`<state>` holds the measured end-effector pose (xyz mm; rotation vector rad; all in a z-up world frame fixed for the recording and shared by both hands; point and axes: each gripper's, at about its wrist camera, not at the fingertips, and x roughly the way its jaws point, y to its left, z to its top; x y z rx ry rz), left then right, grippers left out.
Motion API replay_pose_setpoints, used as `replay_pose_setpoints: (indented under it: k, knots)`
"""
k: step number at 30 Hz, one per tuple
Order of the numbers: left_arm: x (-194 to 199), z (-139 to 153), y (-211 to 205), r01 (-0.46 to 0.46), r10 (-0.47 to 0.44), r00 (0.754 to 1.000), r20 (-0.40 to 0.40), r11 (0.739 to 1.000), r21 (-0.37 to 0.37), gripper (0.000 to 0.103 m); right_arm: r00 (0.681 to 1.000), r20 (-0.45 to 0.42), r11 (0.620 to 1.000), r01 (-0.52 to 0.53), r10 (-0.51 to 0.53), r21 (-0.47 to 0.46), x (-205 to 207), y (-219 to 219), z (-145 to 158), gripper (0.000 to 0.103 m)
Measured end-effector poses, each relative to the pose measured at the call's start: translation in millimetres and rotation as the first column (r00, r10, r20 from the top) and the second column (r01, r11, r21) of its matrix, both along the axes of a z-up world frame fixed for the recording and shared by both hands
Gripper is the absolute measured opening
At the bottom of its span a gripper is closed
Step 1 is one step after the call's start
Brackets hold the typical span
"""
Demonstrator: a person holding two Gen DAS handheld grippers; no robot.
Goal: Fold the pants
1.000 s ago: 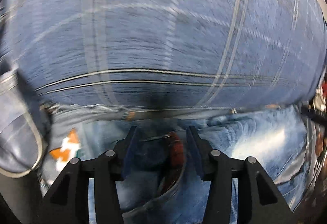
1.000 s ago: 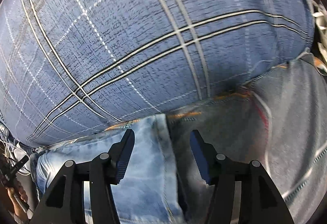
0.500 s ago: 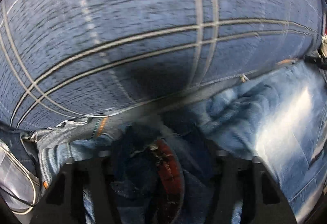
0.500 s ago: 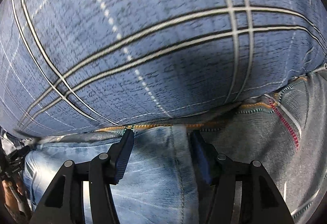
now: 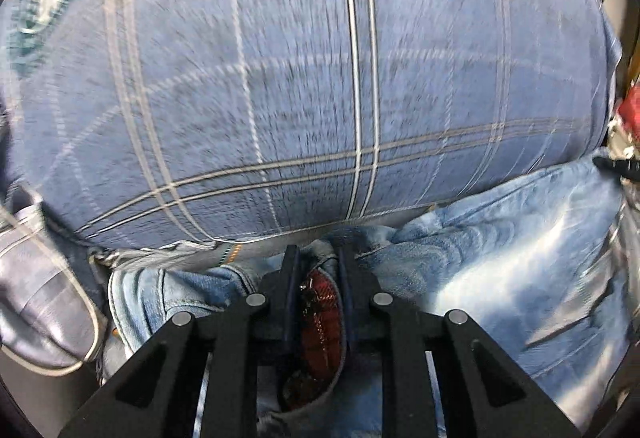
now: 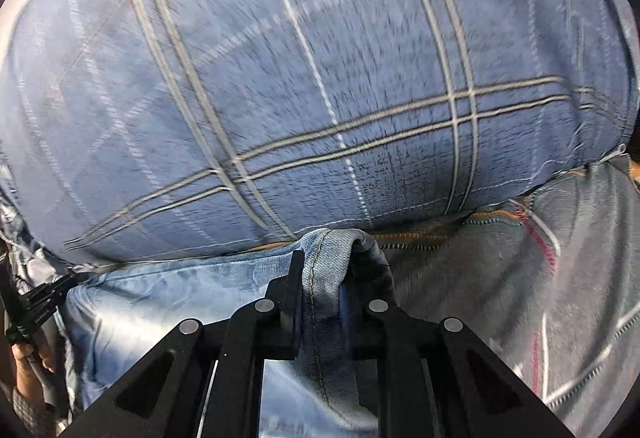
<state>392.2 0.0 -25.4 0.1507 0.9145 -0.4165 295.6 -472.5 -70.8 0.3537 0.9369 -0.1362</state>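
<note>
Left wrist view: the left gripper (image 5: pixel 318 262) pinches the jeans (image 5: pixel 500 270) at a bunched, red-lined edge, probably the waistband. The right gripper (image 6: pixel 322 270) clamps a stitched hem. The denim lies on the blue plaid bedcover (image 5: pixel 300 98), soft but heavy; grip thick seams.

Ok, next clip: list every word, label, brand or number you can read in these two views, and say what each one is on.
None can be read.
Red patch inside the jeans between the left gripper fingers: pattern only, any lettering blurred.
Small pale marks on the other gripper's black frame at the right wrist view's left edge: too small to read.
Plaid bedcover: stripes only.
</note>
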Motion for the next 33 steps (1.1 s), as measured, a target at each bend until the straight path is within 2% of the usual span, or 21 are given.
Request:
replay_pose_setpoints:
  k: [5,7,8,11,14,17,19,20,22,24,25,29,33]
  knots:
    - [-47.8,37.3,22.8,-0.037,0.042,0.996,0.075,0.998,-0.059,0.018,0.999,0.045,1.0,-0.016,0.016,0.005,-42.9,8.8,31.6,0.015]
    - [-70.1,54.3,31.6,-0.047,0.055,0.992,0.112,0.996,-0.073,0.012,0.998,0.063,1.0,-0.02,0.019,0.016,-65.4,11.7,42.4,0.015]
    - [-83.9,60.2,31.7,-0.061,0.071,0.989,0.134,0.995,-0.073,0.001,0.998,0.067,1.0,-0.021,0.02,0.021,-77.7,-0.2,63.4,0.015]
    - [-116.4,71.7,46.7,-0.084,0.103,0.98,0.172,0.99,-0.113,0.0,0.997,0.08,0.999,-0.023,0.021,0.025,-109.5,4.3,70.1,0.015]
    - [-147.2,73.4,64.1,-0.11,0.141,0.977,0.162,0.977,-0.184,0.0,0.996,0.084,0.998,-0.037,0.032,0.053,-139.7,15.7,64.4,0.015]
    - [-166.2,63.1,78.7,-0.124,0.154,0.977,0.146,0.972,-0.201,0.0,0.995,0.079,0.995,-0.067,0.061,0.071,-174.6,29.5,58.1,0.015]
    - [-166.7,45.4,76.1,-0.152,0.18,0.975,0.126,0.967,-0.204,0.001,0.994,0.071,0.993,-0.089,0.084,0.071,-193.5,40.3,47.9,0.015]
    - [-160.8,42.2,80.7,-0.179,0.203,0.974,0.101,0.962,-0.209,0.003,0.994,0.063,0.993,-0.097,0.093,0.07,-201.4,43.9,43.7,0.015]
    - [-148.2,32.8,81.9,-0.208,0.227,0.972,0.069,0.955,-0.211,0.019,0.994,0.042,0.993,-0.103,0.1,0.065,-210.7,50.7,33.5,0.015]
    - [-131.5,22.9,79.9,-0.247,0.26,0.965,0.04,0.948,-0.199,0.063,0.996,0.027,0.993,-0.092,0.09,0.077,-214.3,53.0,20.6,0.015]
    - [-120.5,18.1,78.6,-0.262,0.273,0.962,0.028,0.945,-0.194,0.067,0.996,0.025,0.992,-0.087,0.085,0.087,-215.4,52.1,15.6,0.015]
    - [-61.5,-14.9,74.0,-0.332,0.325,0.943,-0.068,0.93,-0.159,0.068,0.997,0.024,0.99,-0.075,0.073,0.122,-215.2,43.0,2.5,0.015]
    - [-2.7,-58.9,83.0,-0.446,0.408,0.888,-0.212,0.877,-0.179,0.068,0.998,0.015,0.985,-0.069,0.067,0.161,-213.7,31.3,-10.1,0.015]
